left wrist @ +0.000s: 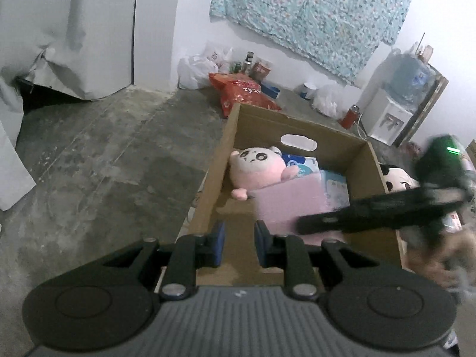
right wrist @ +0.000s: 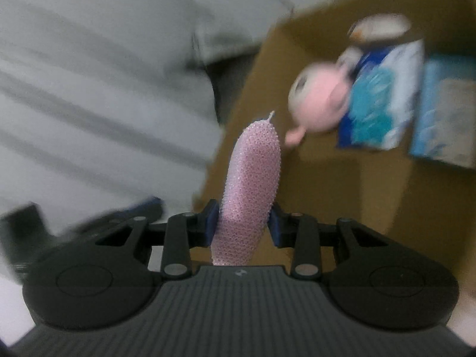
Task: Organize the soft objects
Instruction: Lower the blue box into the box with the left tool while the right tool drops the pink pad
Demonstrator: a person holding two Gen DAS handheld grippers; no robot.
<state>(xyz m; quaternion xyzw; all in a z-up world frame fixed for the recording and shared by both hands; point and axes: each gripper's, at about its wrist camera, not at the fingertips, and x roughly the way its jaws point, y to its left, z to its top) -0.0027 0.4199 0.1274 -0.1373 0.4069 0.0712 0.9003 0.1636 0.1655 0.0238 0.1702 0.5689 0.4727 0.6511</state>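
Observation:
A cardboard box [left wrist: 220, 160] stands on the floor with a pink plush toy [left wrist: 255, 169] and blue tissue packs [left wrist: 300, 163] inside. My right gripper [right wrist: 243, 226] is shut on a pink knobbly sponge [right wrist: 253, 184] and holds it over the box's near left corner; the sponge also shows in the left wrist view [left wrist: 285, 205], with the right gripper [left wrist: 372, 211] blurred over the box. My left gripper [left wrist: 239, 245] is open and empty above the box's near edge. The plush [right wrist: 321, 101] and tissue packs [right wrist: 383, 98] show blurred in the right wrist view.
A black-and-white plush [left wrist: 398, 178] lies just right of the box. A red bag [left wrist: 241, 92], white plastic bags [left wrist: 196, 68], cans and a water dispenser [left wrist: 389, 110] stand along the far wall. Bare concrete floor [left wrist: 104, 163] lies to the left.

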